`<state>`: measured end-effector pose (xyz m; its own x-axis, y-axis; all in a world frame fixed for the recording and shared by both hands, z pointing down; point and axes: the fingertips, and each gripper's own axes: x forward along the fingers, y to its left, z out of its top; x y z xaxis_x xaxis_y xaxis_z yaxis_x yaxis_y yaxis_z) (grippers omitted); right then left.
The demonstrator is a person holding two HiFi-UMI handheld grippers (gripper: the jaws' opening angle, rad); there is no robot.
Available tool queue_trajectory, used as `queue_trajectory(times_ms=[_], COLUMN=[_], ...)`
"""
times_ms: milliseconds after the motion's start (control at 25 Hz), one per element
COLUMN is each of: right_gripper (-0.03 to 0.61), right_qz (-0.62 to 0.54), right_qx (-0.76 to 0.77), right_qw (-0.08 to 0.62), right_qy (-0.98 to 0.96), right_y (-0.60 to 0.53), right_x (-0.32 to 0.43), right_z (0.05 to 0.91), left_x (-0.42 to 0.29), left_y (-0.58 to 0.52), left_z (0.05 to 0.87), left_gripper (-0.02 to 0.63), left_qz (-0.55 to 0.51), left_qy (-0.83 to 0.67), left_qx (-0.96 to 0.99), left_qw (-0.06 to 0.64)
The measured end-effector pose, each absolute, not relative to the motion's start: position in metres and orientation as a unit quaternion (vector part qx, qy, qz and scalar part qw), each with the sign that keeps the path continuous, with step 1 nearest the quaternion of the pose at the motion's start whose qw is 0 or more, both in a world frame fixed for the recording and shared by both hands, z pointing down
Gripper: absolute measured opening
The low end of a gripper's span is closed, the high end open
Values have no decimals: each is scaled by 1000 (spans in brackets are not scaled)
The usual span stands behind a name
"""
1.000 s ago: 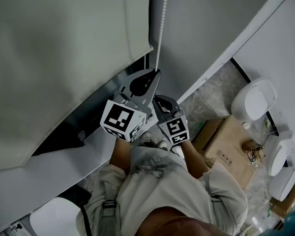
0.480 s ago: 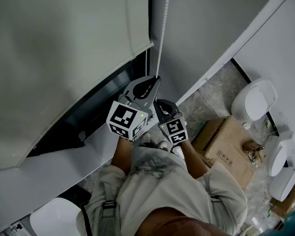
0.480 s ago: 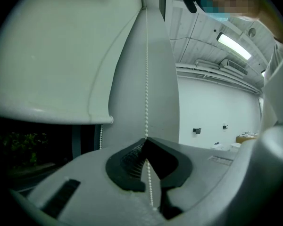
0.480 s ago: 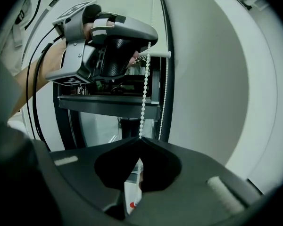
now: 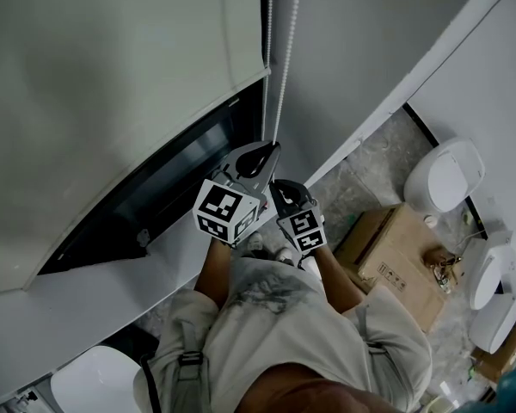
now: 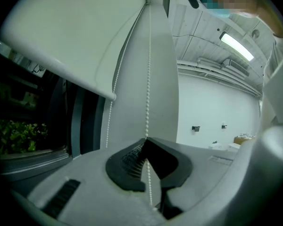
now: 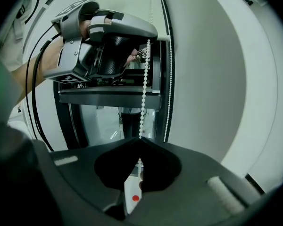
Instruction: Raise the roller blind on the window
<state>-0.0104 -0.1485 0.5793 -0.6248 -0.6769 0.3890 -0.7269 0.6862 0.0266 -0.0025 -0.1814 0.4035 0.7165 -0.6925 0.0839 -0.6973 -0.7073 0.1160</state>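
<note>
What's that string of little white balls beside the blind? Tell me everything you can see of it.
The bead chain is a thin cord of small white beads, plastic by the look, hanging in two strands along the right edge of the blind. One strand hangs free. The other runs straight down into the left gripper, which is shut on it, then on to the right gripper just below, also shut on it. Nothing else can be seen touching it.
</note>
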Motion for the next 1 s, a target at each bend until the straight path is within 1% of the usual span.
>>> queue_trajectory(times_ms=[240, 480, 600, 680, 1000], right_gripper=[12, 20, 45, 51, 54], right_qz=[74, 69, 59, 45, -12], right_qx=[390, 383, 376, 376, 392], right_qw=[195, 171, 148, 134, 67], right_qy=[-897, -905, -913, -916, -917], right_y=[-143, -139, -136, -135, -142], right_x=[-7, -7, -7, -4, 9], right_z=[593, 575, 552, 532, 428], left_x=[0, -3, -3, -3, -4], left_y=[-175, -175, -175, -174, -175], left_z=[417, 414, 414, 414, 413], left_gripper=[11, 11, 11, 11, 11], left_qz=[19, 18, 17, 15, 14], left_qy=[-373, -376, -378, -378, -381], left_qx=[924, 923, 923, 922, 922], left_qw=[78, 76, 76, 75, 74])
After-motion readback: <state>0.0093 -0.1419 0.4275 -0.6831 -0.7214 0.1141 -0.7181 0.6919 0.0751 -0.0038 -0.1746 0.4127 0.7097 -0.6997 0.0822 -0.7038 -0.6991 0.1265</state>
